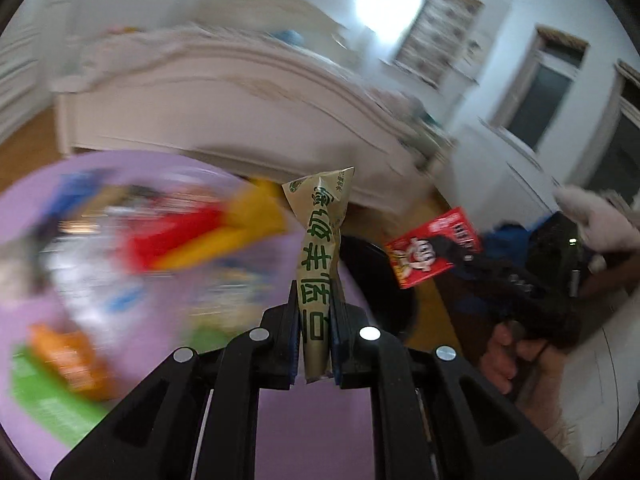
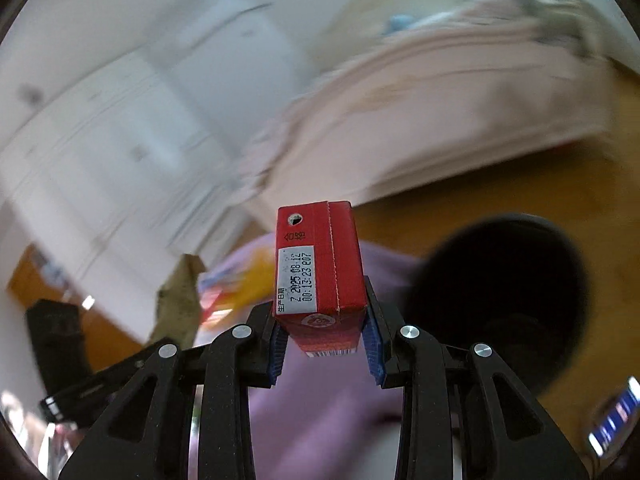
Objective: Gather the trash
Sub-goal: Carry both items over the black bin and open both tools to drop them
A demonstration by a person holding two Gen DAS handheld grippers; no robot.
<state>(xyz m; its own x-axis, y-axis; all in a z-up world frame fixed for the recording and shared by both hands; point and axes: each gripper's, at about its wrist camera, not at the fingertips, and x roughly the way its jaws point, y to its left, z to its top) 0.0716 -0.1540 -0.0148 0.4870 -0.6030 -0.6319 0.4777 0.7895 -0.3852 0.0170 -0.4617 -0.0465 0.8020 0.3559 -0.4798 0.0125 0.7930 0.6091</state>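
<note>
- Between the pads of the left gripper [image 1: 316, 340], a thin beige wrapper [image 1: 320, 256] with green print stands upright, pinched low down so its twisted top flares free at twelve o'clock.
- At three o'clock in the left view, the right gripper [image 1: 452, 256] carries a red carton [image 1: 432, 248]; a hand [image 1: 504, 356] grips its handle below.
- From the right view, the right gripper [image 2: 326, 344] clamps the red carton [image 2: 320, 264] by its lower sides, the punched straw hole and date label facing the camera.
- Judgement: both pieces look bound for the black bin [image 2: 492, 292], which sits on the wood floor [image 2: 500, 200] at three o'clock of the carton.
- To do it well, bring each piece right over the dark opening before letting go; the wrapper is light and floppy and may cling or drift, so release it low.
- Carton: stiff, boxy printed card with creased edges; it should drop cleanly.
- Mat [image 1: 312, 420]: soft lilac, matte, strewn at nine o'clock with blurred glossy packets [image 1: 188, 240] in red, yellow and green, still to be gathered.
- Beyond it, at twelve o'clock, a pale carved bed [image 1: 240, 112].
</note>
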